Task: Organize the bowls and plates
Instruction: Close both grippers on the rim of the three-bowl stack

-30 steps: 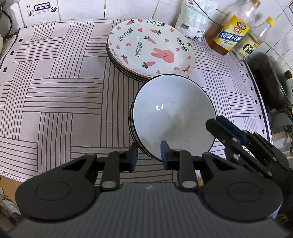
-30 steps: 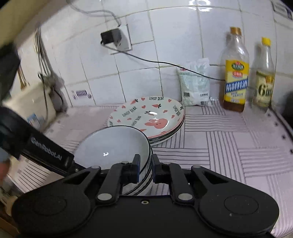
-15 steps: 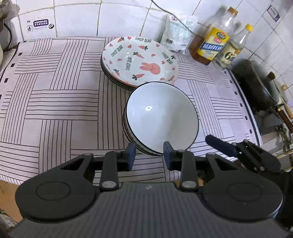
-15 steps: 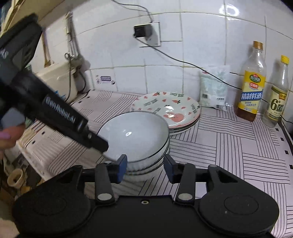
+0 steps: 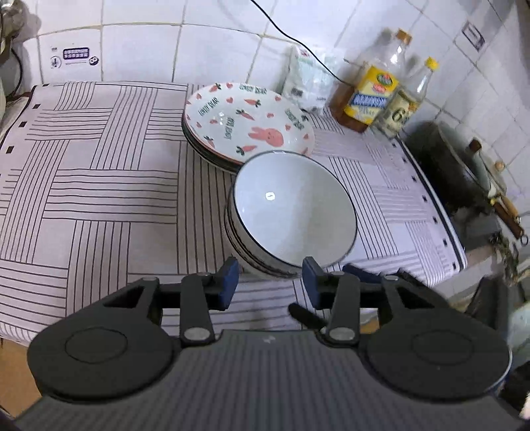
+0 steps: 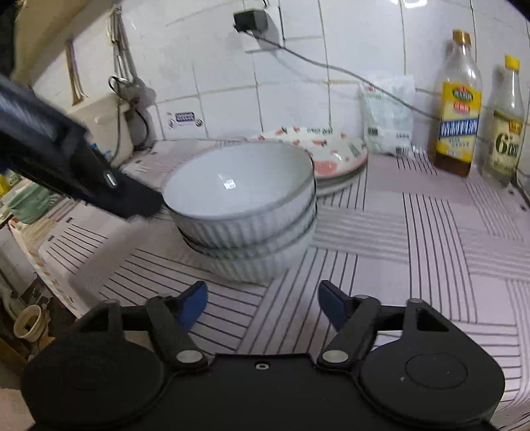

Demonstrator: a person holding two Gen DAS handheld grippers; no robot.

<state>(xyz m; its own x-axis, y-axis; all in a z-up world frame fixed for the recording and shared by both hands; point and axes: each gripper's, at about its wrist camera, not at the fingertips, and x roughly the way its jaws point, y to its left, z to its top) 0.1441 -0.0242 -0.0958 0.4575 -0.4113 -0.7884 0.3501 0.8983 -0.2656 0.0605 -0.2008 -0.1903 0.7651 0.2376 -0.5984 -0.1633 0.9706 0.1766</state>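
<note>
A stack of white bowls (image 5: 291, 212) with dark rims stands on the striped cloth (image 5: 99, 185), seen from the side in the right wrist view as the bowl stack (image 6: 241, 212). Just behind it lies a stack of rabbit-and-carrot plates (image 5: 248, 122), (image 6: 331, 155). My left gripper (image 5: 270, 281) hovers just short of the bowls' near rim, jaws opening, pads off the bowl. The right gripper (image 6: 263, 301) sits low over the cloth in front of the stack, jaws opening wide with nothing between them. The left gripper (image 6: 126, 195), blurred, reaches to the stack's left rim.
Two oil bottles (image 6: 458, 109), (image 6: 506, 132) and a white bag (image 6: 387, 116) stand by the tiled wall at the back right. A dark wok (image 5: 463, 165) sits past the cloth's right edge. A cable runs down from the wall socket (image 6: 251, 20).
Both grippers have let go of the top bowl's rim and drawn back from the stack with jaws spreading. The right one has sunk lower. The bowls have stayed put.
</note>
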